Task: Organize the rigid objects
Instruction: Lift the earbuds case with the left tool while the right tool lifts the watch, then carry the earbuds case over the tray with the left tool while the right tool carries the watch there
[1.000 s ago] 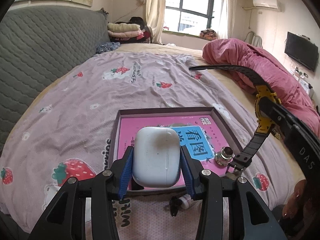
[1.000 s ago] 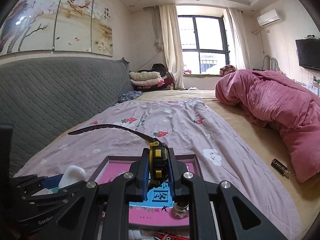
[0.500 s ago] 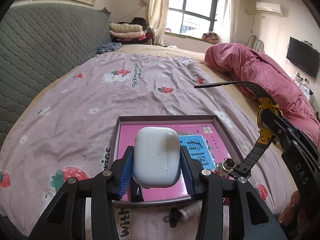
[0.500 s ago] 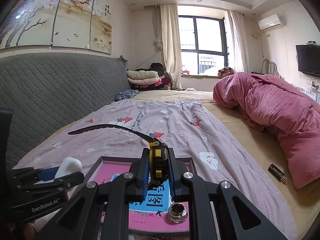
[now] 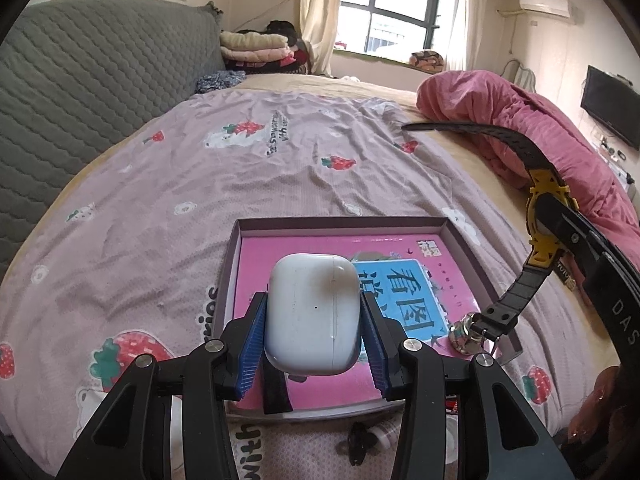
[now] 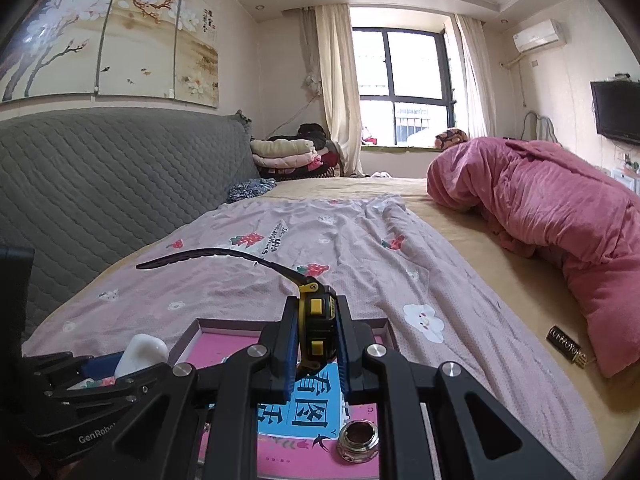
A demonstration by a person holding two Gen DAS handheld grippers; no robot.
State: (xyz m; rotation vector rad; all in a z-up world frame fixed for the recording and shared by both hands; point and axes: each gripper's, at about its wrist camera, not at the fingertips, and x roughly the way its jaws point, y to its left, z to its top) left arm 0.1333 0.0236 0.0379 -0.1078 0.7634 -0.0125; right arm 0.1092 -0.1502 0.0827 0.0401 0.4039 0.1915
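Both grippers are loaded, each hanging over the tray.

From the left wrist: the left gripper point(image 5: 314, 330) has its blue pads clamped on the sides of a white earbud case point(image 5: 313, 316), held upright above the near part of the tray point(image 5: 460, 236). A pink book point(image 5: 340, 380) lines the tray floor, and a small metal nut point(image 5: 460, 330) sits at its right edge. Over the last second the tray has slid further under the case, so the hand has crept forward; I'd guess a drop into the tray is close. Something small and dark lies on the sheet point(image 5: 200, 184) below the tray's near wall; I can't tell what.

From the right wrist: the right gripper point(image 6: 318, 344) pinches a yellow-and-black watch point(image 6: 316, 320) by its body, one strap arching up and left. It has lifted slightly, with more book showing beneath. The watch looks next in line for the tray.
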